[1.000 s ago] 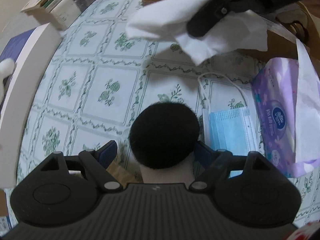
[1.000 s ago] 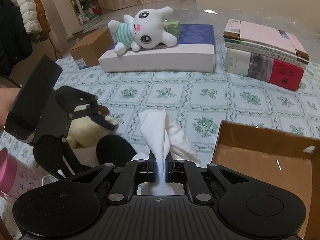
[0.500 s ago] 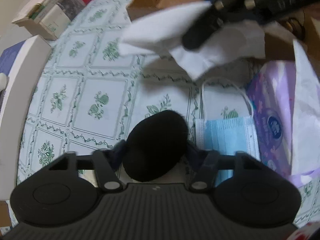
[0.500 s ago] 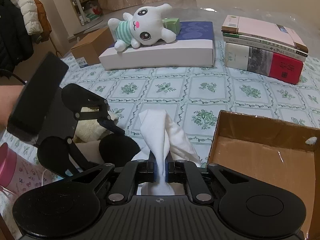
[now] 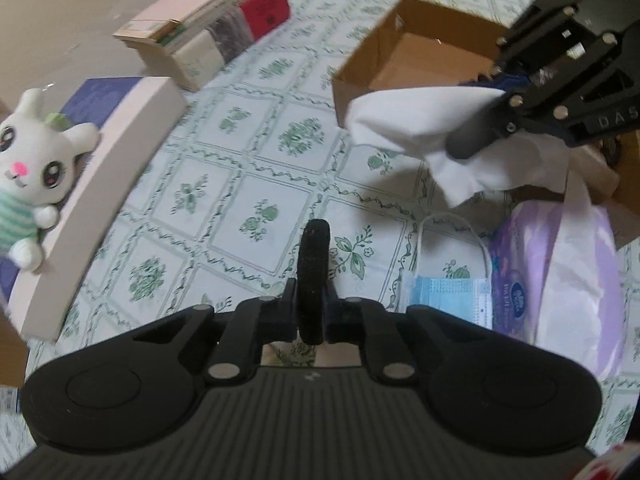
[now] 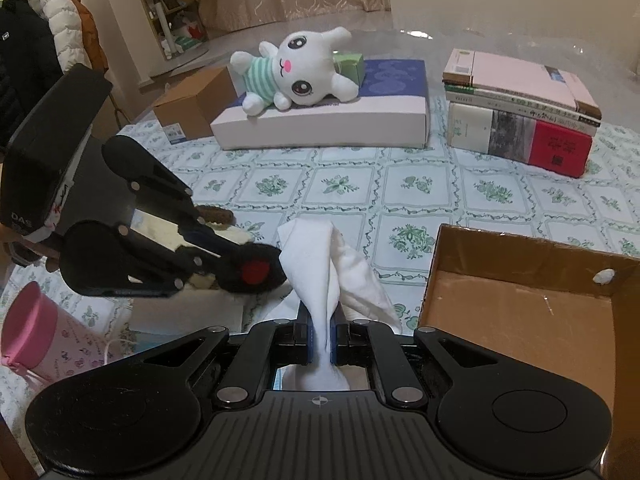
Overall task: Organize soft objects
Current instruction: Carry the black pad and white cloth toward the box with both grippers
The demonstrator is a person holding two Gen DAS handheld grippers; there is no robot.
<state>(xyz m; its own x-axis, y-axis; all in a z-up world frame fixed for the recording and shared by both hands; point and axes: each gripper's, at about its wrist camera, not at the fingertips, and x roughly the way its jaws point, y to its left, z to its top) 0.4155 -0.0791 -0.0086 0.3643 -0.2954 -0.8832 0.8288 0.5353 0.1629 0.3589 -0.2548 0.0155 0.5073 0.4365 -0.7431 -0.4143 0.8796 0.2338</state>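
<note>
My left gripper [image 5: 311,312] is shut on the black round ear of a plush toy [image 5: 313,276], squeezed thin and held above the table. In the right wrist view the left gripper [image 6: 240,266] holds this black ear with a red spot [image 6: 256,270]; a cream plush body [image 6: 188,232] lies beneath. My right gripper [image 6: 321,336] is shut on a white tissue [image 6: 320,264], held in the air beside an open cardboard box [image 6: 520,304]. The tissue [image 5: 416,128] and box [image 5: 400,48] also show in the left wrist view.
A white bunny plush [image 6: 296,68] lies on a flat white-and-blue box [image 6: 328,124]. A stack of books [image 6: 520,108] stands at the back right. A blue face mask [image 5: 444,296], a purple tissue pack [image 5: 552,280] and a pink cup [image 6: 44,332] lie near.
My left gripper closed on the black ear, flattening it, and lifted and tilted up so the far table shows. The right gripper with the tissue stayed nearly still.
</note>
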